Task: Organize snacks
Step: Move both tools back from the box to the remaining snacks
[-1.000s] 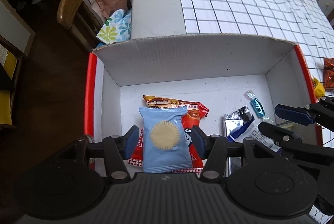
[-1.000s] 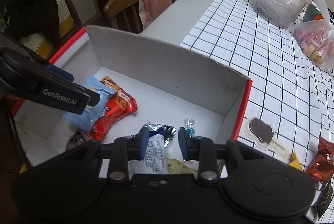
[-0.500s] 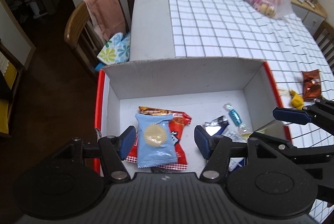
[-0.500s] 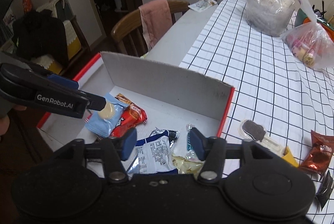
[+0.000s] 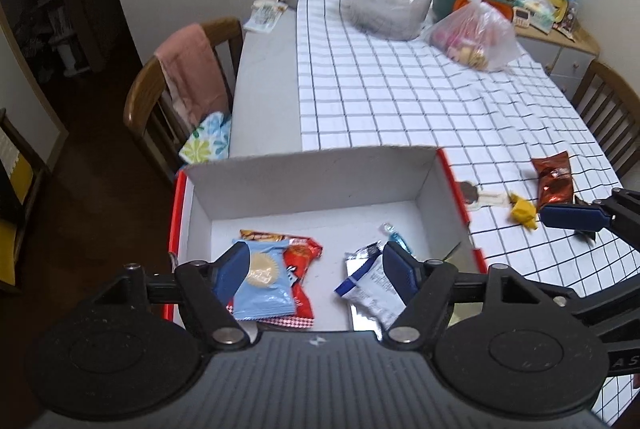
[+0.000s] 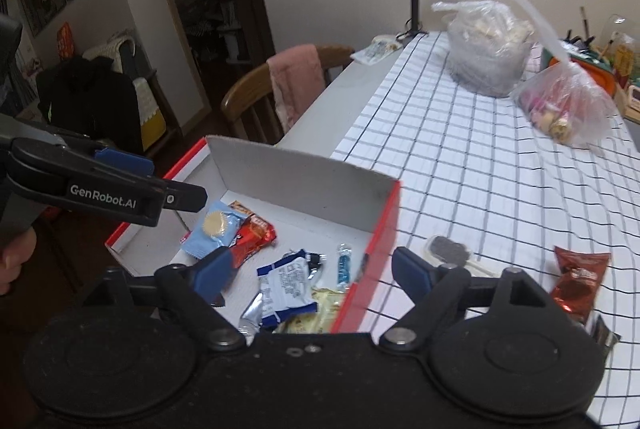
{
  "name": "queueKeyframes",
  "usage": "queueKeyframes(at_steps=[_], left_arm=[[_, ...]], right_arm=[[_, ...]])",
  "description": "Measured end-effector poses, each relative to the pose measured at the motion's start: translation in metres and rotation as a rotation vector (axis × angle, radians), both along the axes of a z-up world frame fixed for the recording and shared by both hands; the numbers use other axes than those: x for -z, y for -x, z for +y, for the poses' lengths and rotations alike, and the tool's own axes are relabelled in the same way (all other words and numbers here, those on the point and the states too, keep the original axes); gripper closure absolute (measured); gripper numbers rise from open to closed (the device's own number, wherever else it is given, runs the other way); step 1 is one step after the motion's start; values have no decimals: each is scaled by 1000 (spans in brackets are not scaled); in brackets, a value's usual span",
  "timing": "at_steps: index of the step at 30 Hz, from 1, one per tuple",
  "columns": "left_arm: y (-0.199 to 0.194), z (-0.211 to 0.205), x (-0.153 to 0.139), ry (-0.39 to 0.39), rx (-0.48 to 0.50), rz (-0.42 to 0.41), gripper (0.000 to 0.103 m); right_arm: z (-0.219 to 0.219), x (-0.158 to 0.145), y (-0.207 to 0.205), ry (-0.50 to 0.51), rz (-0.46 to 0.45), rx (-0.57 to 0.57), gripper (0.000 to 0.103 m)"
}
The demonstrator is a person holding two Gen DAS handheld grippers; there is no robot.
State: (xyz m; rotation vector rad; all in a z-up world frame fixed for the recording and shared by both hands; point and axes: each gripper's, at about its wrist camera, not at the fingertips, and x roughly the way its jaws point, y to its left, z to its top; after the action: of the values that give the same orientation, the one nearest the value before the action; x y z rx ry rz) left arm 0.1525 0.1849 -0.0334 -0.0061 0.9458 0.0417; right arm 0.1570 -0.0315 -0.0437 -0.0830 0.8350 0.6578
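Below left claw (image 5: 316, 269), blue packet (image 5: 262, 285) in box (image 5: 312, 185); jaws opening, empty.

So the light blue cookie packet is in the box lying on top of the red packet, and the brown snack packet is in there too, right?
Not quite. The brown snack packet lies outside the box, on the checked tablecloth, as the right wrist view shows. The light blue cookie packet is indeed in the box, on top of the red packet.
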Motion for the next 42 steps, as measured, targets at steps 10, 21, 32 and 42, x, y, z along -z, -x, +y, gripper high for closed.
queueKeyframes(at_steps=[10,21,32,42], left_arm=[[15,-54,-8,48,36,-59,22],[11,-136,8,115,100,-62,4],[-22,-215,39,106,112,-23,4],[-66,-267,74,-51,216,4,4]], right_arm=[[-65,-6,15,-49,-1,69,3],[-150,6,17,-4,12,158,1],[-235,34,-10,84,52,229,1],[-269,68,-50,82,137,286,1]])
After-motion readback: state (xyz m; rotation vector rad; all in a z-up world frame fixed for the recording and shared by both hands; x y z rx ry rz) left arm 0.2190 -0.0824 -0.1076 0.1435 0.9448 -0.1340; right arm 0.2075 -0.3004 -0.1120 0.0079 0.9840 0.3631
